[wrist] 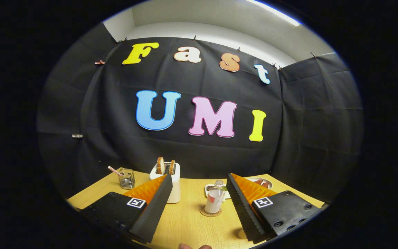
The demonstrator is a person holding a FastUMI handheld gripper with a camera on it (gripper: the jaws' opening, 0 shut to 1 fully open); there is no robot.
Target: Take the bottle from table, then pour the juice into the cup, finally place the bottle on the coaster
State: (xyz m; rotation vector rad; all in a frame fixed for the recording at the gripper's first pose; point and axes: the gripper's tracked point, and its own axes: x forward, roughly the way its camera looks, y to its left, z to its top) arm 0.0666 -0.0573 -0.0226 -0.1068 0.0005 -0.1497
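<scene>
A small clear bottle [215,197] with a pale cap and a little pinkish juice stands upright on a round cork coaster [210,212] on the wooden table [188,221]. It is ahead of my gripper [198,177], in the gap between the fingers and nearer the right one. The fingers are spread wide, touch nothing and hold nothing. A glass cup [126,178] with a straw stands at the back left of the table, beyond the left finger.
A white toaster [173,186] with two bread slices stands just beyond the left fingertip. Behind the bottle lie a small white dish [208,188] and a plate [263,182] of food. A pale object [242,234] peeks out under the right finger. The booth wall closes off the back.
</scene>
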